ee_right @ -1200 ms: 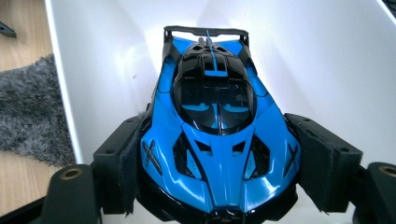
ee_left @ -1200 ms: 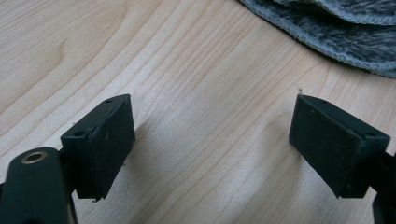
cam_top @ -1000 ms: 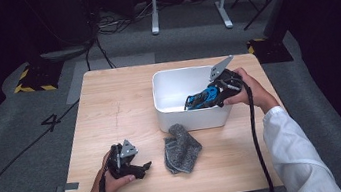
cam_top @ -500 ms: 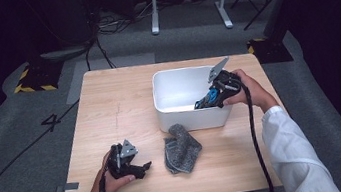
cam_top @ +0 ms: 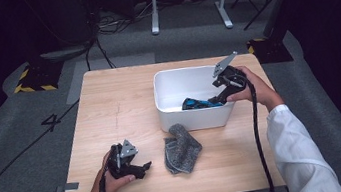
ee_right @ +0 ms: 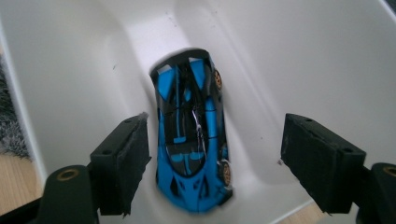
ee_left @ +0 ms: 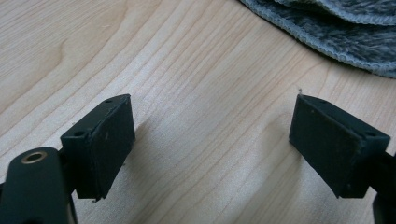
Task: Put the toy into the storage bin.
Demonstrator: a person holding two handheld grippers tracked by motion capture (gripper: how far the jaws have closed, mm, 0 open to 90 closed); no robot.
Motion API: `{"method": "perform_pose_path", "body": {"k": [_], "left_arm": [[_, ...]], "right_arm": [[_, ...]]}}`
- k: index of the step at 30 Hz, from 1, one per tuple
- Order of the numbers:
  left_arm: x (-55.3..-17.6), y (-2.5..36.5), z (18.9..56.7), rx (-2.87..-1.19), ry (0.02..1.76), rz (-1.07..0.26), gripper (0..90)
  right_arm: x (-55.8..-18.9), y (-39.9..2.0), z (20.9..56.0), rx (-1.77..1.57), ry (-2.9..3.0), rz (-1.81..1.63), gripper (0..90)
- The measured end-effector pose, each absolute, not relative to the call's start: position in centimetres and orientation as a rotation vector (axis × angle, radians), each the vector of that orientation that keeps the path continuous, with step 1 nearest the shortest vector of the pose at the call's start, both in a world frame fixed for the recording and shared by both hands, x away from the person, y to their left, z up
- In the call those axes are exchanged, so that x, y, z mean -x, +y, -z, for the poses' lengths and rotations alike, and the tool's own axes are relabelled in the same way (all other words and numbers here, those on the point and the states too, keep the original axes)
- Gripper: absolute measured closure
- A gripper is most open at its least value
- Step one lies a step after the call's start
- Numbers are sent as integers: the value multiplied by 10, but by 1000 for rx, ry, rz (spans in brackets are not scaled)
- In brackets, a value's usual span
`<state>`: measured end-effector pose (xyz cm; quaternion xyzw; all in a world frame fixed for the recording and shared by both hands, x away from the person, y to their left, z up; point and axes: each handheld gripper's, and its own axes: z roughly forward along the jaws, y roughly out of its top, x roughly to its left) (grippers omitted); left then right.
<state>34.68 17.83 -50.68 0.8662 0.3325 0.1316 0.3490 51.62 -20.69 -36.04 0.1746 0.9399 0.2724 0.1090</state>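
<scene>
My right gripper (ee_right: 212, 154) has just been opening its jaws: a second ago they pinched the blue toy car (ee_right: 192, 135), now both pads stand clear of it. The car lies on the floor of the white bin (cam_top: 197, 117) (near its front wall). My left gripper (ee_left: 212, 149) rests agape on the table (cam_top: 110, 109), beside the grey cloth (cam_top: 181, 149).

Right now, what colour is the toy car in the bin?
Bright blue with black panels, the toy car shows best in the right gripper view.
</scene>
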Motion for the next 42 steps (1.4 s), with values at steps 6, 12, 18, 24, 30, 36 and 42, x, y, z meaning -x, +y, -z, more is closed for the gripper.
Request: {"method": "perform_pose_path", "body": {"k": [6, 12, 18, 24, 30, 36, 42], "left_arm": [[-347, 178, 507, -2243, 865, -340, 147], [-347, 178, 507, -2241, 867, -338, 147], [-347, 178, 507, -2241, 867, -338, 147], [-347, 178, 507, -2241, 867, -339, 147], [-347, 178, 507, -2243, 865, -340, 147], [-347, 178, 507, -2241, 867, -338, 147], [-347, 178, 507, -2242, 863, -337, 146]], "right_arm": [[-513, -207, 359, -501, 2753, -825, 248], [-513, -207, 359, -499, 2740, -828, 247], [-510, -207, 357, -499, 2713, -872, 239], [-504, -212, 354, -533, 2640, -896, 226], [-495, -222, 349, -555, 2580, -945, 207], [-481, -233, 341, -571, 2496, -1018, 204], [-469, -246, 337, -606, 2427, -1080, 205]]}}
